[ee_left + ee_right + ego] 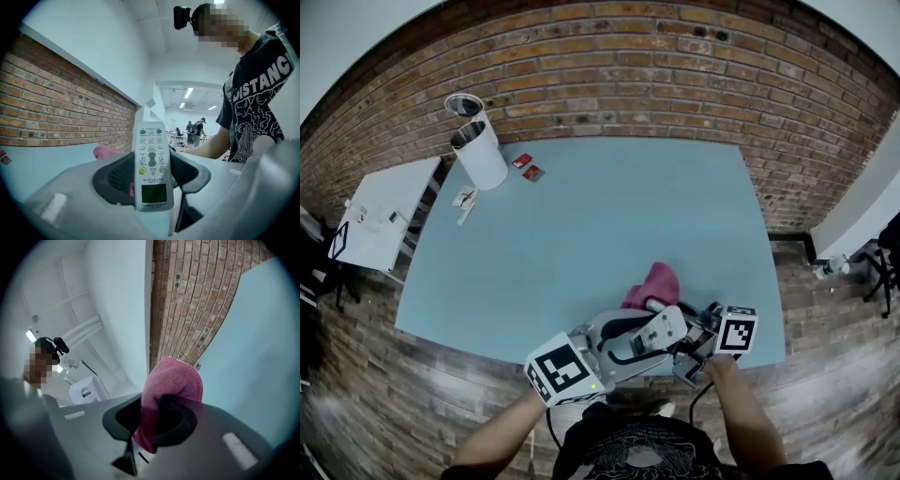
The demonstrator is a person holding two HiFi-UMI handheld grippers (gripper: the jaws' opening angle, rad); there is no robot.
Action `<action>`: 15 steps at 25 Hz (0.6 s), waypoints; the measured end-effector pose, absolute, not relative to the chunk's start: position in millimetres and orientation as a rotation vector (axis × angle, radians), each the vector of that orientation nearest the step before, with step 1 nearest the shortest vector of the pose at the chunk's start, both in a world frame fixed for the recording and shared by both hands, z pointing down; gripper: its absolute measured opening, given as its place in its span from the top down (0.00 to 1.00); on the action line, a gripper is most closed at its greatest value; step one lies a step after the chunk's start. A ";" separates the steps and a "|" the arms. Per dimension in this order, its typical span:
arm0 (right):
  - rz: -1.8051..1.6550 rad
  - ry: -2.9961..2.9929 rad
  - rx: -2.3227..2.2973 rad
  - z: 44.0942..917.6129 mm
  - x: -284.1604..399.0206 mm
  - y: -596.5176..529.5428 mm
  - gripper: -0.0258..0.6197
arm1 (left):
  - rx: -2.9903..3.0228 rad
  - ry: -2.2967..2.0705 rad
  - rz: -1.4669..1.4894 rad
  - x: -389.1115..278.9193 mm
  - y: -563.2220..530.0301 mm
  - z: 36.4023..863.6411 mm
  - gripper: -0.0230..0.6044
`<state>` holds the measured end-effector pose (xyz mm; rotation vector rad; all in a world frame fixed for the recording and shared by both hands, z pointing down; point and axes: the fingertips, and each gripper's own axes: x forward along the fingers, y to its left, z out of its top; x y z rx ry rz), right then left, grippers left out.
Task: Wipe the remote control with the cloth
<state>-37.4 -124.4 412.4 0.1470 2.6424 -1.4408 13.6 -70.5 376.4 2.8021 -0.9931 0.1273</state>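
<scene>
In the left gripper view a white remote control (151,168) with a small screen stands upright, pinched between the two dark pads of my left gripper (152,174), which is shut on it. My right gripper (157,420) is shut on a pink cloth (171,380) that bulges out above its jaws. In the head view both grippers meet near the table's front edge. The left gripper (667,328) points right with the remote (660,332). The right gripper (694,333) is close beside it, and the cloth (654,285) lies just beyond them, also seen behind the remote as a pink cloth (105,151).
The light blue table (581,234) ends at a brick wall (675,75). A white cylinder container (478,145), two red packets (528,168) and small white items (465,201) sit far left. A white side table (380,211) stands left; a bottle (831,267) lies on the floor right.
</scene>
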 end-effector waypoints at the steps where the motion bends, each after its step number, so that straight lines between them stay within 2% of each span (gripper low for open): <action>1: -1.457 2.629 0.155 413.4 -38.9 -123.1 0.87 | 2.807 -0.994 0.124 13.5 -70.2 375.0 0.57; 15: -1.645 2.517 0.227 438.0 -58.3 -104.6 0.88 | 2.877 -1.053 0.192 2.3 -74.5 369.7 0.57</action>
